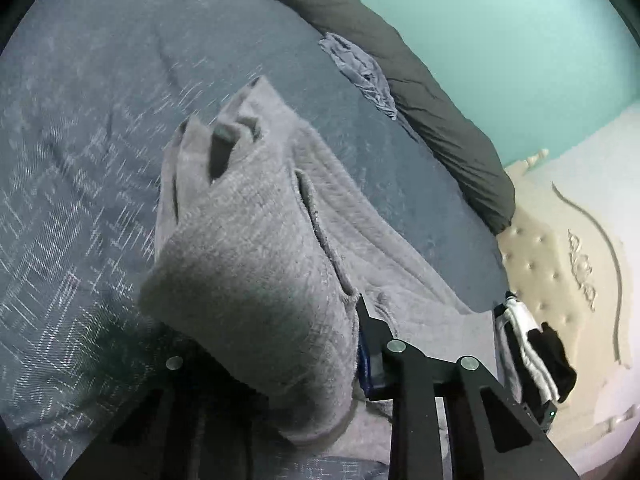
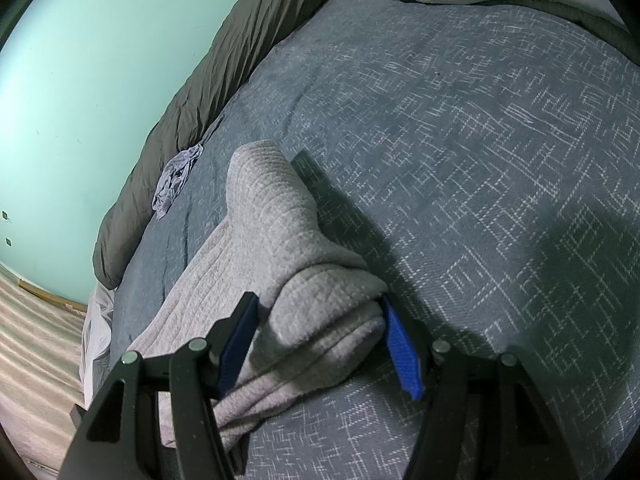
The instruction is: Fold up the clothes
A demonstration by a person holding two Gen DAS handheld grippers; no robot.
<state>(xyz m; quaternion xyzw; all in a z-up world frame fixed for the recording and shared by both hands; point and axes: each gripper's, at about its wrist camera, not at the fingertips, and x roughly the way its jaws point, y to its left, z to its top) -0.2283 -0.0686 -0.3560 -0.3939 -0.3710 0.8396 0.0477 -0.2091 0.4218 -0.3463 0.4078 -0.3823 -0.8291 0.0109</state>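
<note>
On blue cross-hatched bedspread (image 2: 480, 140): one grey waffle-knit garment (image 2: 280, 248), partly folded. Right gripper (image 2: 320, 340), blue-padded fingers closed narrow on its bunched layers. Left gripper (image 1: 320, 344) lifts another fold draped over it; grip state cannot be told. Crumpled pale-blue cloth (image 1: 360, 76) beside dark grey duvet (image 1: 440, 112).
</note>
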